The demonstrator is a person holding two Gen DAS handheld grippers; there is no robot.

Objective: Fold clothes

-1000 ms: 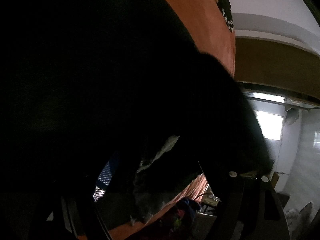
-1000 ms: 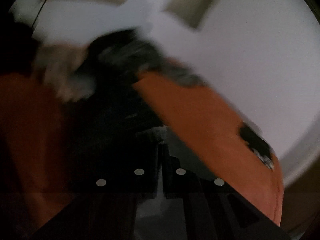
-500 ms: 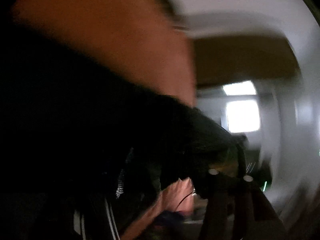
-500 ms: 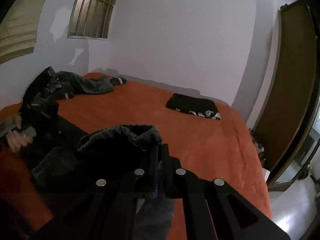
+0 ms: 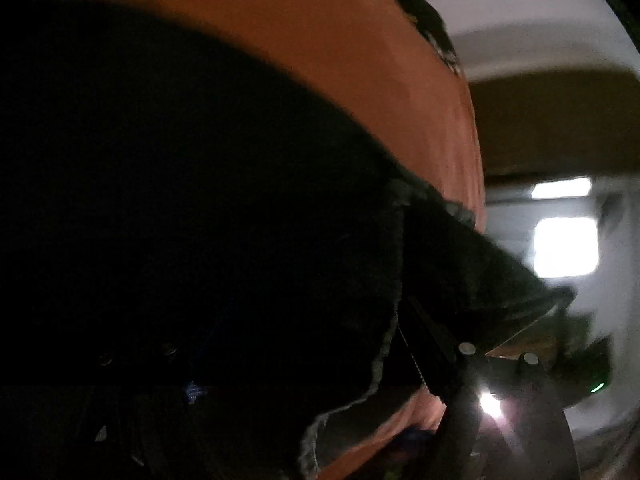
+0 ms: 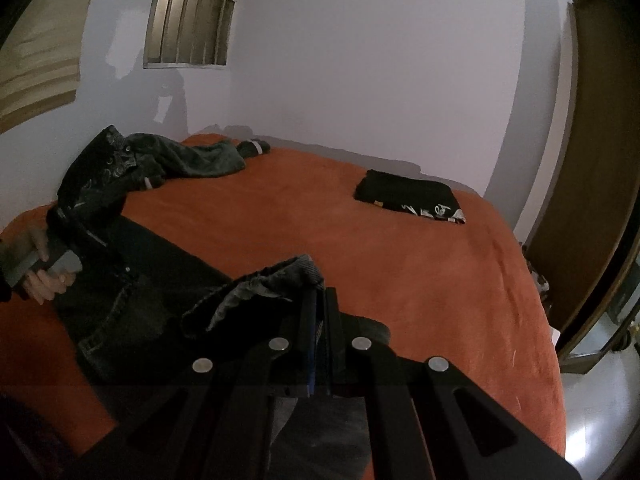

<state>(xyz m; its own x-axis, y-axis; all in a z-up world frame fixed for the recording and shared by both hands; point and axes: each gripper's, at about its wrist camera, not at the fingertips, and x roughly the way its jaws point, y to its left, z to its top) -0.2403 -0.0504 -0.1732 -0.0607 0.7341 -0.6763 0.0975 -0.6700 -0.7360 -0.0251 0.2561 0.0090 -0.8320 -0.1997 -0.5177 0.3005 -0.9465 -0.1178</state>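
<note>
Jeans (image 6: 132, 304) lie lower left on the orange bed (image 6: 360, 264). Right claw (image 6: 318, 300) is clamped on 1 hem, lower centre. Left claw (image 5: 280, 360), mostly hidden by dark denim, is opening, cloth draped across it. Folded black shirt (image 6: 408, 196) sits upper right.

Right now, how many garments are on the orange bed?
3: dark jeans spread at the near left, a crumpled dark jacket at the far left corner, and a folded black shirt at the far right. Others may be hidden.
</note>
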